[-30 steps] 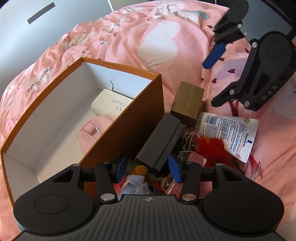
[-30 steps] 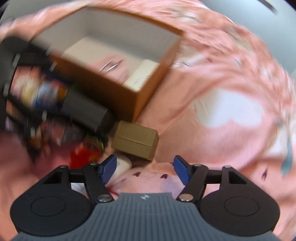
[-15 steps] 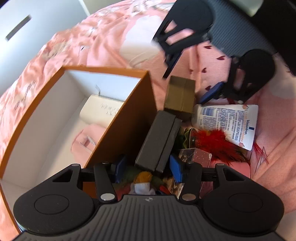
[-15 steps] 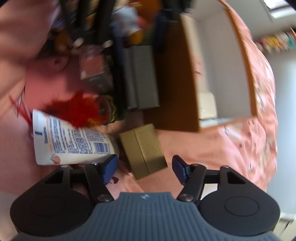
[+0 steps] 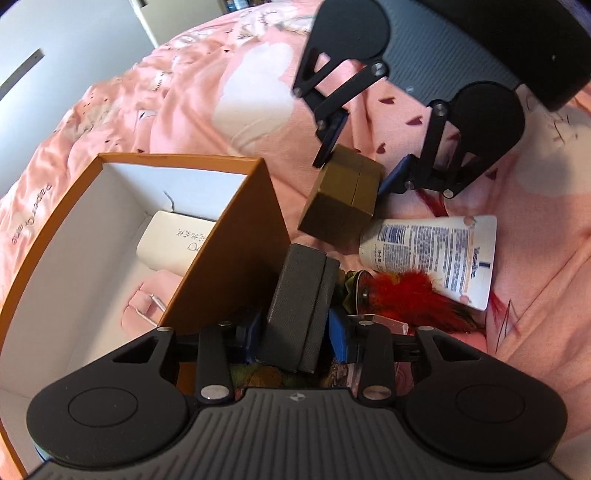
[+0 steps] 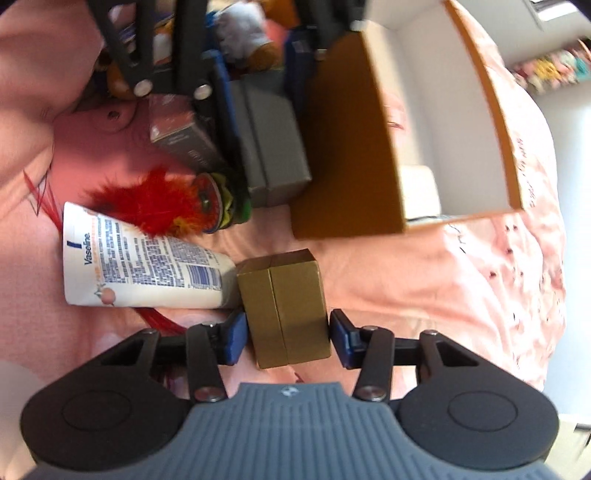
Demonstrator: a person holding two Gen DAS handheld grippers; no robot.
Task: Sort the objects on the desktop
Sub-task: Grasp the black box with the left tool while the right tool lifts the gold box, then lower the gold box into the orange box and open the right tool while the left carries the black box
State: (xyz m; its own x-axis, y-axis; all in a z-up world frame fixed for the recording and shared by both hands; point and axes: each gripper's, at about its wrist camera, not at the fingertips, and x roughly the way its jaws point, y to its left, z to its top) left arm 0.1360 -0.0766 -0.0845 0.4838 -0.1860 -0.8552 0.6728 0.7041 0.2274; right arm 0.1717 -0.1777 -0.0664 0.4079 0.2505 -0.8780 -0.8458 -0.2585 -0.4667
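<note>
An orange box with a white inside lies on a pink bed. My left gripper straddles a dark grey case leaning on the box's wall; its pads sit close on both sides, contact unclear. My right gripper is open around a gold box, with small gaps beside both pads. A white Vaseline tube lies beside the gold box.
A red feathered toy lies between the tube and the grey case. A small reddish box and a plush toy lie near my left gripper. Inside the orange box are a white case and a pink item.
My right gripper swung round and came down over the gold box, which now sits between its fingers. My left gripper moved forward so that the grey case stands deeper between its fingers.
</note>
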